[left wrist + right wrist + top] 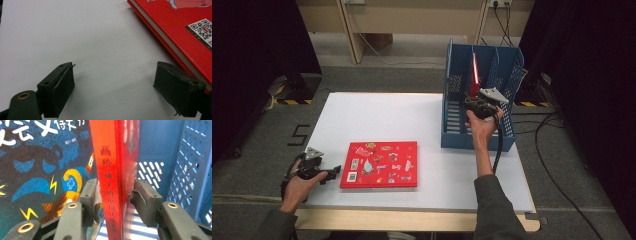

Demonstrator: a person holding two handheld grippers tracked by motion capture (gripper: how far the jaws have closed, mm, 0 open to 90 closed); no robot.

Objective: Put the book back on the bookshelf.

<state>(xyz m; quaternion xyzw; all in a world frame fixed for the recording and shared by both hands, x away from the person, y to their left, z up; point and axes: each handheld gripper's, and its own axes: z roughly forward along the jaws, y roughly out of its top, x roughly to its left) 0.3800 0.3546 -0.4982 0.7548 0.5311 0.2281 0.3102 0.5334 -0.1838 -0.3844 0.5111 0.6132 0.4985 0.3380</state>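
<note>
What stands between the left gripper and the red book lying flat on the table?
Nothing visible. The left gripper has open jaws over bare white table, and the red book lies just beside one jaw.

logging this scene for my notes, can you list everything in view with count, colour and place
book lying flat: 1, red, front left of the table
upright book: 1, red, standing in the rack, between the right gripper's fingers with a gap at the pads
second book: 1, dark blue, in the rack beside the red one
rack: 1, blue, back right of the table
table: 1, white
left gripper: 1, black, open, beside the flat book
right gripper: 1, black, open, at the rack
</note>
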